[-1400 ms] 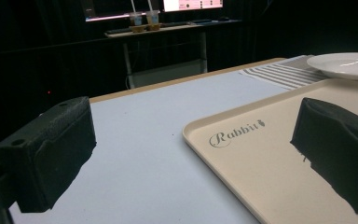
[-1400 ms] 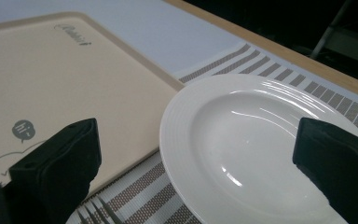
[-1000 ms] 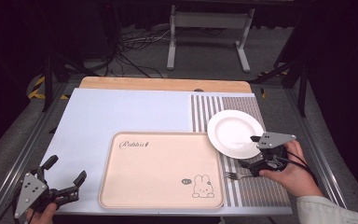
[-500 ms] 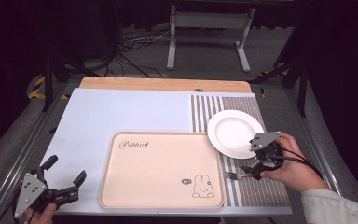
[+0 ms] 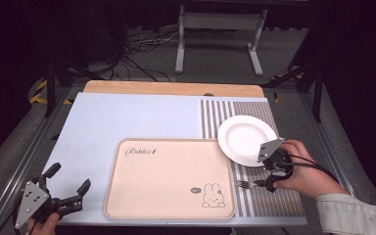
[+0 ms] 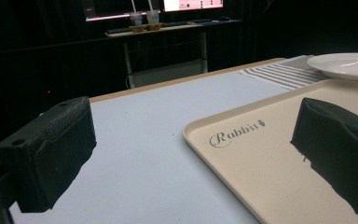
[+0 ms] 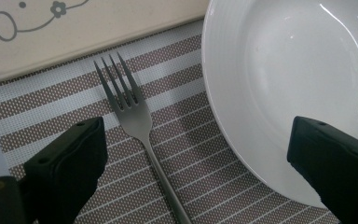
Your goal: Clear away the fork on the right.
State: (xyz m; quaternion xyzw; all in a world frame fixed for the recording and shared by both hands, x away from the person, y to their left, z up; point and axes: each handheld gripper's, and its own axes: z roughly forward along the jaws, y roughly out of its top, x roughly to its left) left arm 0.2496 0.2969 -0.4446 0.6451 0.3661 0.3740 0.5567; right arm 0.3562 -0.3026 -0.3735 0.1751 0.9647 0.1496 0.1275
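The right gripper (image 7: 196, 172) has its two black jaws spread wide apart, grasping nothing. Between them, in the right gripper view, lies a metal fork (image 7: 135, 121) flat on a striped placemat (image 7: 51, 100), its tines pointing away from the gripper toward the tray. The left jaw stands just beside the fork's handle; whether it touches the mat is hard to tell from this angle. The other jaw hangs over the rim of a white plate (image 7: 284, 84), which lies just beside the fork.

From the high view, the right gripper (image 5: 270, 182) is held in a person's hand (image 5: 301, 171) with a pale sleeve, just off the tray's right edge. The fork (image 5: 248, 184) rests on the striped placemat (image 5: 274, 200) close beside the tray's lower right corner, where a small rabbit is drawn. The white plate (image 5: 247, 139) sits near the tray's upper right corner, its edge seeming to overlap the tray's rim.

The left gripper (image 5: 67, 188) is also released, jaws wide, holding nothing. It is well apart from the fork, off the tray's lower left corner, over a pale blue table surface (image 5: 127, 117). In the left gripper view its jaws frame the beige tray (image 6: 270, 158), printed with the word "Rabbit".
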